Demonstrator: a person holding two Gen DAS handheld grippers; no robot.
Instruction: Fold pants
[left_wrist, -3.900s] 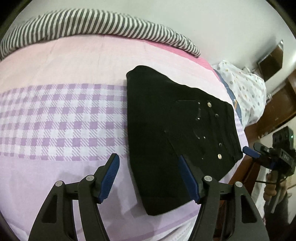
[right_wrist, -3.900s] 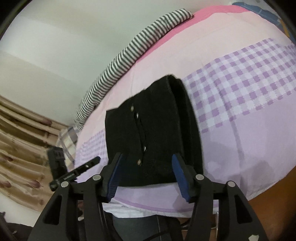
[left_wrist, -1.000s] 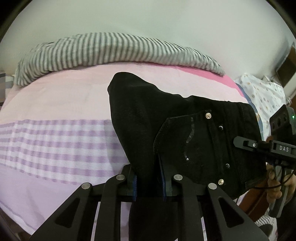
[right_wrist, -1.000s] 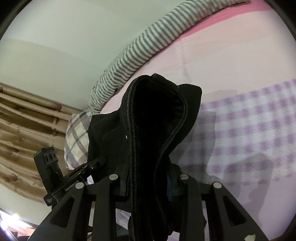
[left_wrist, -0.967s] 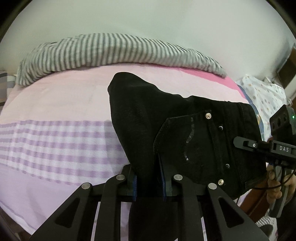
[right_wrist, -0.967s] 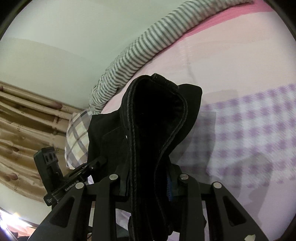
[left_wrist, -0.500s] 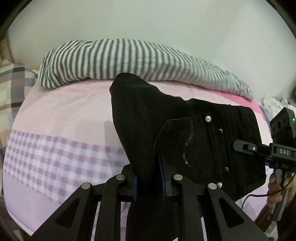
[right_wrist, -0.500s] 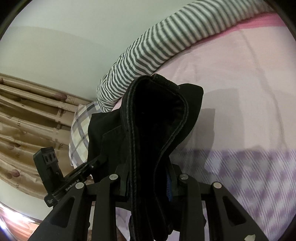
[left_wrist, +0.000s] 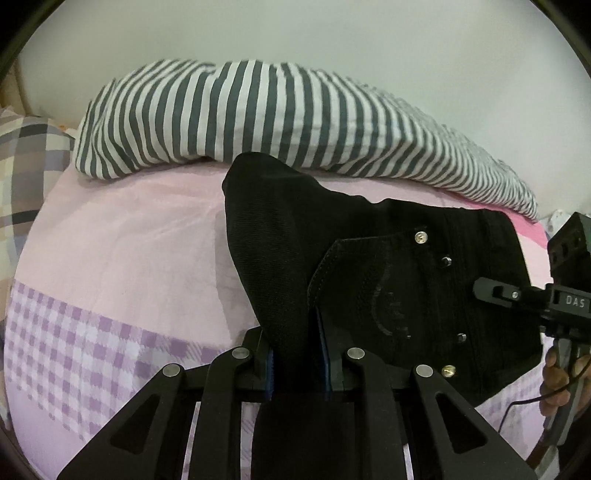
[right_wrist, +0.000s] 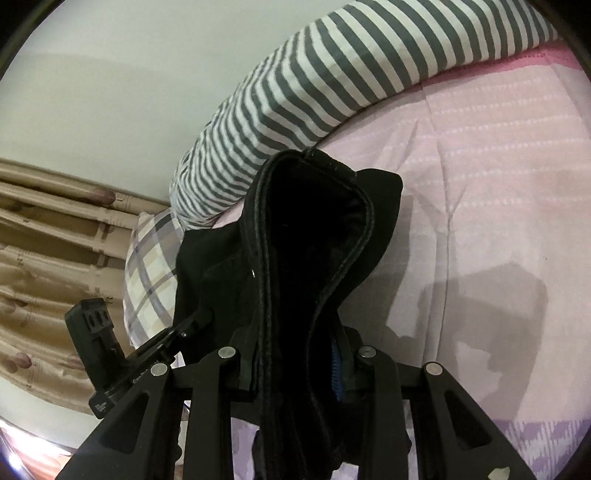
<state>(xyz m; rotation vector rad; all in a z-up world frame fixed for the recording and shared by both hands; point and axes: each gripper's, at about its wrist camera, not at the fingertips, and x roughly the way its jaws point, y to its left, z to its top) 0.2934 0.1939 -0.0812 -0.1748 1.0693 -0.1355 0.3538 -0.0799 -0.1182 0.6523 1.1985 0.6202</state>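
The folded black pants (left_wrist: 369, 258) hang lifted over the pink bed sheet (left_wrist: 122, 229). My left gripper (left_wrist: 295, 365) is shut on one edge of the fold; the pocket with metal rivets faces me. My right gripper (right_wrist: 295, 373) is shut on the other edge of the pants (right_wrist: 306, 236), whose stitched waistband bulges up between the fingers. The right gripper also shows at the right edge of the left wrist view (left_wrist: 491, 290), and the left gripper shows at lower left in the right wrist view (right_wrist: 192, 325).
A grey-and-white striped bolster (left_wrist: 258, 114) lies along the wall right behind the pants, also in the right wrist view (right_wrist: 332, 81). A plaid pillow (right_wrist: 151, 266) and beige curtains (right_wrist: 48, 258) are at the left. The checked purple band of the sheet (left_wrist: 74, 350) lies near me.
Both grippers have carried the held pants farther across the bed toward the striped bolster, which looms larger now. The grips have not changed.
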